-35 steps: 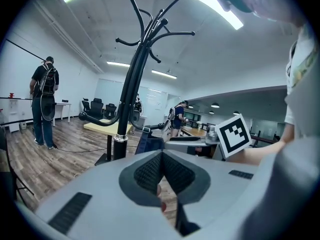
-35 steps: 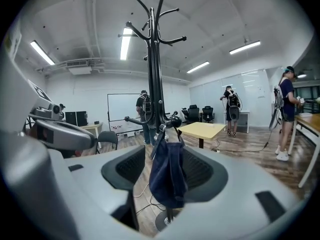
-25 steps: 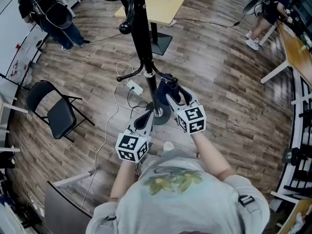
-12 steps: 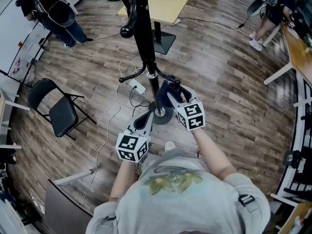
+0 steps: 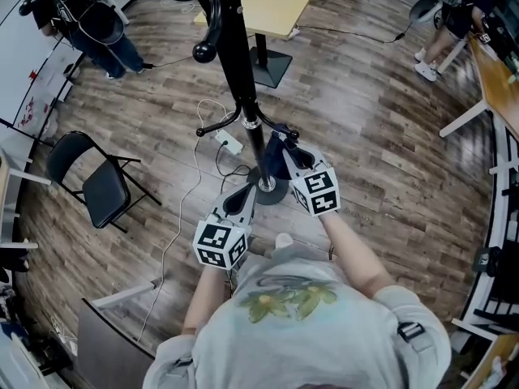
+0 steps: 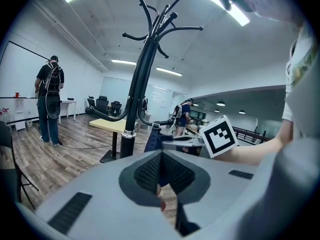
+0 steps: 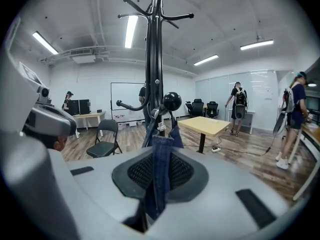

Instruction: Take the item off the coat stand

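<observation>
Right tongs [image 7: 159, 176] closing on denim strap [image 7: 161, 151] hung from coat stand [image 7: 158, 49] hook [image 7: 171, 102]; left tongs [image 6: 161, 173] together, empty. Risk: strap snagging, stand tipping.

- An open-plan office or lab room: wood-plank floor [image 5: 365, 136], long ceiling strip lights [image 7: 131, 29].
- Yellow-topped pedestal table [image 5: 272, 6], black folding chair [image 5: 93, 189], wall whiteboard [image 7: 125, 96], black swivel chairs [image 7: 198, 106].

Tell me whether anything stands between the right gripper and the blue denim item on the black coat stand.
Nothing visible does. The blue denim item lies between the closing jaws of the right gripper, hanging from the black metal coat stand.
</observation>
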